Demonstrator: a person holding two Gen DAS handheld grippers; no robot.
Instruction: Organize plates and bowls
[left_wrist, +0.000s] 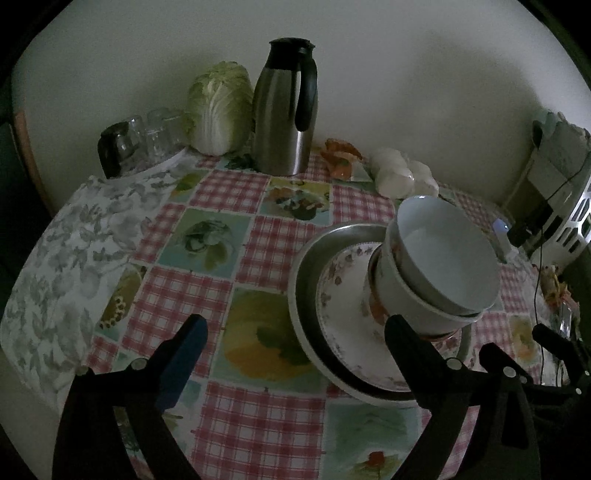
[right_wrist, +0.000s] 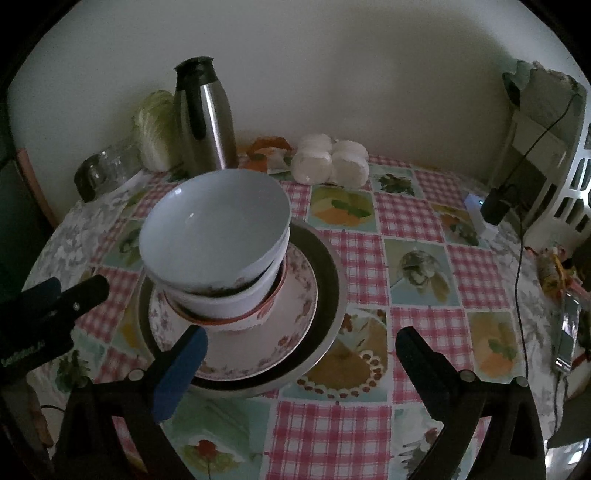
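A stack stands on the checked tablecloth: a metal plate (left_wrist: 306, 258) (right_wrist: 328, 273) at the bottom, a floral plate (left_wrist: 343, 306) (right_wrist: 295, 295) on it, then an orange-rimmed bowl (right_wrist: 251, 323) and nested white bowls (left_wrist: 450, 251) (right_wrist: 218, 229) leaning on top. My left gripper (left_wrist: 295, 336) is open and empty, left of the stack, its right finger in front of the bowls. My right gripper (right_wrist: 301, 347) is open and empty, over the stack's near right edge. The other gripper shows at the left edge (right_wrist: 55, 299).
A steel thermos jug (left_wrist: 286, 110) (right_wrist: 205, 114), a cabbage (left_wrist: 219, 107) (right_wrist: 155, 129), glass jars (left_wrist: 147, 136), orange food (left_wrist: 340, 155) and white round buns (left_wrist: 399, 175) (right_wrist: 328, 160) stand along the far wall. An appliance with cables (right_wrist: 546, 155) and a phone (right_wrist: 567, 332) are at the right.
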